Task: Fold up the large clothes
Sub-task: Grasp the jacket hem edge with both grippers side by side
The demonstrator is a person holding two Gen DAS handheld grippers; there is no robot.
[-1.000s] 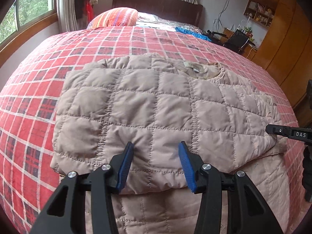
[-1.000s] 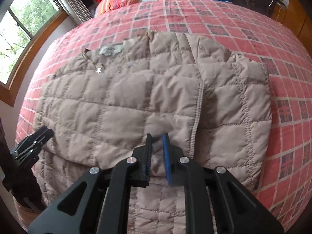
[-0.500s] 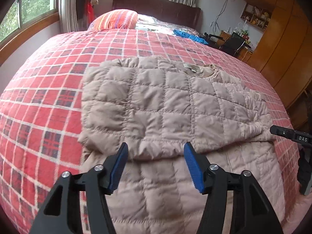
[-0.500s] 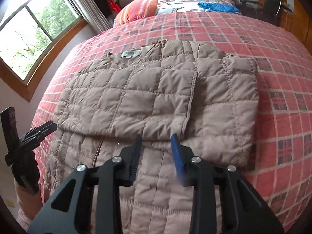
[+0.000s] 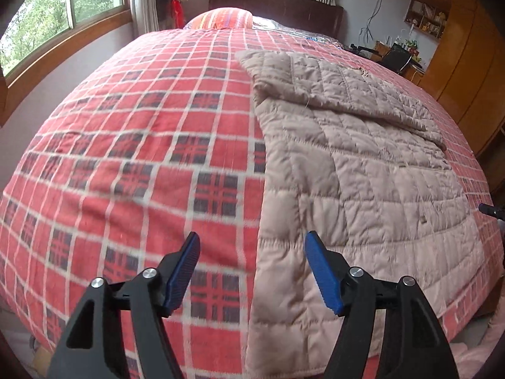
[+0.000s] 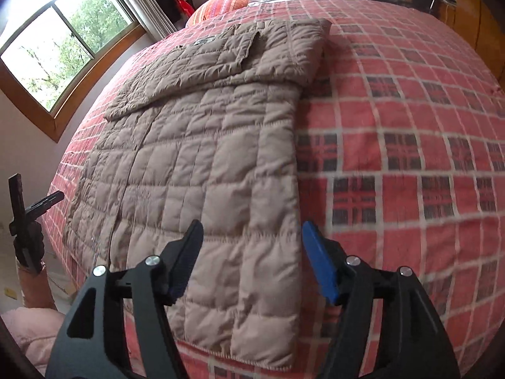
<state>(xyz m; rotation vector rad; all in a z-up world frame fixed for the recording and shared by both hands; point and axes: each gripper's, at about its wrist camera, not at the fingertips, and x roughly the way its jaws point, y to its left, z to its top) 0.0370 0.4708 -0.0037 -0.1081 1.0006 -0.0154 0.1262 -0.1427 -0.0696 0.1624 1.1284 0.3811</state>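
Note:
A beige quilted jacket (image 5: 363,170) lies flat on a red plaid bedspread (image 5: 142,145), its sleeves folded across the upper part. My left gripper (image 5: 252,262) is open above the jacket's near left corner, its fingers straddling the side edge. In the right wrist view the same jacket (image 6: 205,164) runs toward the bed's front edge. My right gripper (image 6: 252,252) is open over the jacket's near right corner, with the side edge between its fingers. Neither gripper holds cloth. The left gripper's body (image 6: 31,214) shows at the far left of the right wrist view.
A striped orange pillow (image 5: 224,19) and the dark headboard (image 5: 274,0) sit at the far end of the bed. Windows (image 5: 63,9) line the left wall. Wooden cabinets (image 5: 467,47) and a cluttered desk stand on the right. Pink fabric (image 6: 34,325) lies below the bed's front edge.
Both grippers pulled back from the folded sleeves toward the bed's front edge and spread apart to the jacket's lower corners. The right gripper opened wide from nearly shut.

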